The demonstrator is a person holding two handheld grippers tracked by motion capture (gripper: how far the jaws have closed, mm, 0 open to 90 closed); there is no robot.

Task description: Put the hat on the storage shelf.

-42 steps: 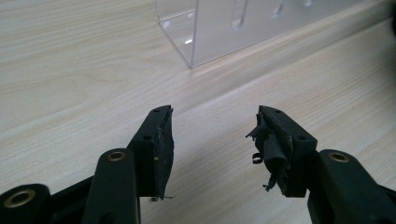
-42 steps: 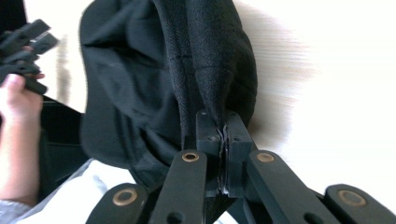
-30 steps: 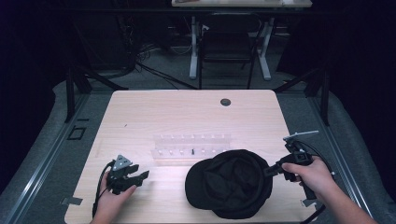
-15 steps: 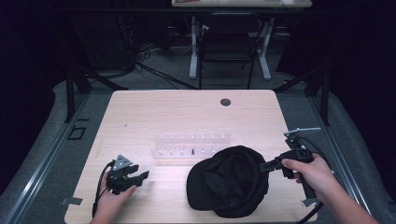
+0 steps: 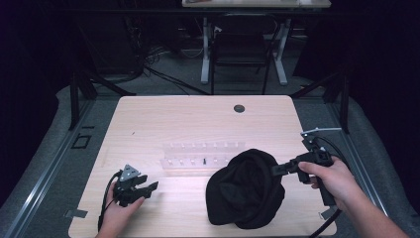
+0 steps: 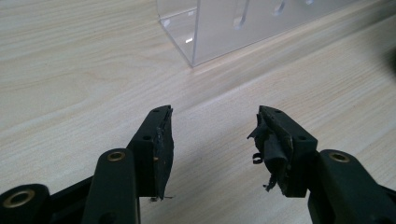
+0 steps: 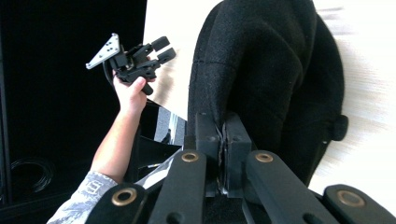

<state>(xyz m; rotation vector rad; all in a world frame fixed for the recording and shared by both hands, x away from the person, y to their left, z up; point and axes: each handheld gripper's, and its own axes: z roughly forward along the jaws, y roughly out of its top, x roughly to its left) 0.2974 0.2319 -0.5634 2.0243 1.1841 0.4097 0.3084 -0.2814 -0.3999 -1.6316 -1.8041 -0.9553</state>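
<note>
Right gripper [image 5: 277, 168]: jaws pressed together on a fold at the edge of the black cap [image 5: 246, 188], cloth pinched flat between the pads; bulk of the cap hanging and bunched just beyond the fingertips, lower part resting on the table [image 5: 163, 119]; seen from the right gripper view as a dark dome [image 7: 271, 70] rising straight ahead of the closed jaws. Left gripper [image 5: 148, 187]: jaws spread wide, nothing between them, held low over bare wood, well apart from the cap; clear plastic rack [image 6: 224, 28] ahead of the fingertips, slightly off to one side.

Likely trouble from here: thin pinch on soft felt, so a slip out of the pads under the cap's own weight if lifted quickly; cloth dragging along the table and rolling under itself, leaving the cap more crumpled; swinging fabric brushing the clear rack just beyond it and shoving it or tipping it; worn, frayed padding on the left fingers [image 6: 273, 149] perhaps snagging or gripping poorly once brought in to help; button on the crown [image 7: 338, 127] catching on an edge.
</note>
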